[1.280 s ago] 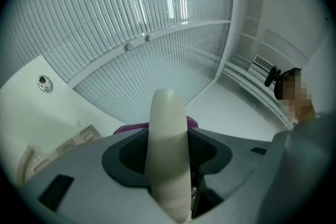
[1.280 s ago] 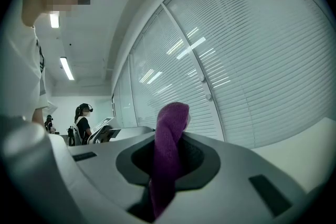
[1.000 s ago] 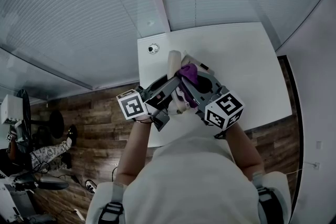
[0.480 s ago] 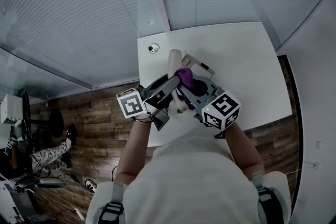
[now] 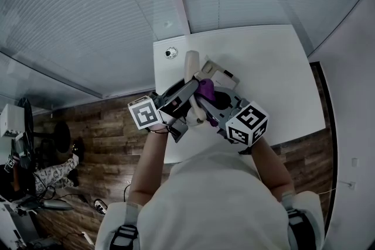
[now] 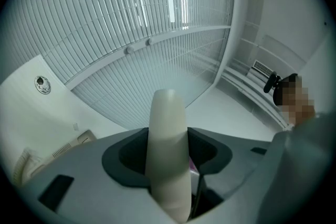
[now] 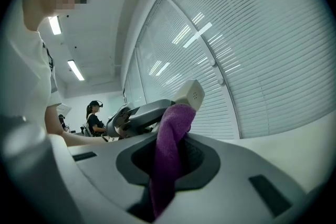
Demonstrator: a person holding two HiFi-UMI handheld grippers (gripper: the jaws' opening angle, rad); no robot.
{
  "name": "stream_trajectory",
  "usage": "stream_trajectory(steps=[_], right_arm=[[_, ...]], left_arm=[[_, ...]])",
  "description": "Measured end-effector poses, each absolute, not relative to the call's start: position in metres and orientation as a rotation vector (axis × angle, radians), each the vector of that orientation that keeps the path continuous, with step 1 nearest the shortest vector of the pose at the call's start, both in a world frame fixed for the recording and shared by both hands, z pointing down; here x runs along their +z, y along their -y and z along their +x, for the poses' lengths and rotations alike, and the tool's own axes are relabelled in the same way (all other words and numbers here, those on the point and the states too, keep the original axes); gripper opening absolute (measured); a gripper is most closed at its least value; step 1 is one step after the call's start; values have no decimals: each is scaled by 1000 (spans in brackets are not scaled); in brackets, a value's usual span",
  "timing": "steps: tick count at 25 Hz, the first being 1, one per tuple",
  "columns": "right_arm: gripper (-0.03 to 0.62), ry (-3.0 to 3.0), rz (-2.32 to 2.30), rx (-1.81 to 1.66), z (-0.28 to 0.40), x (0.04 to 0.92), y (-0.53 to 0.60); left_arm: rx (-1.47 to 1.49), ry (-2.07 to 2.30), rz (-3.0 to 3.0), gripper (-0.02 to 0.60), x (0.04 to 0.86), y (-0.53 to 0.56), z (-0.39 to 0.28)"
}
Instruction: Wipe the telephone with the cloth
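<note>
A cream telephone handset (image 5: 191, 67) stands upright above the table, and my left gripper (image 5: 188, 96) is shut on it. It fills the space between the jaws in the left gripper view as handset (image 6: 168, 149). My right gripper (image 5: 208, 96) is shut on a purple cloth (image 5: 204, 88), and the cloth (image 7: 170, 149) presses against the side of the handset (image 7: 191, 94). The telephone base (image 5: 222, 75) lies on the white table (image 5: 275, 67) just beyond both grippers, and its corner shows as base (image 6: 52, 152).
A small round fitting (image 5: 170, 54) sits in the table's far left corner. Window blinds (image 5: 88, 14) run behind the table. Wooden floor (image 5: 99, 126) lies to the left. Another person (image 7: 94, 120) sits far off in the room.
The left gripper and handset shifted slightly left, and the handset's top tipped a little. The cloth slid a short way down along the handset.
</note>
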State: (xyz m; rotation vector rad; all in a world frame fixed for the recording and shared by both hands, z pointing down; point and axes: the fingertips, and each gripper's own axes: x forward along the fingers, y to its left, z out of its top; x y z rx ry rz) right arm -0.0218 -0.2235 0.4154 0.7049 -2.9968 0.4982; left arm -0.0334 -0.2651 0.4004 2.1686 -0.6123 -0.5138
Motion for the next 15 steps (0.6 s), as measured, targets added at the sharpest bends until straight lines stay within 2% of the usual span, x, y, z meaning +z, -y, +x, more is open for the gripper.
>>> stream_trajectory(steps=[15], right_arm=[[60,2980,663,466,-12,421,202]], left_arm=[[-507,677,2176,232,398,267,-38]])
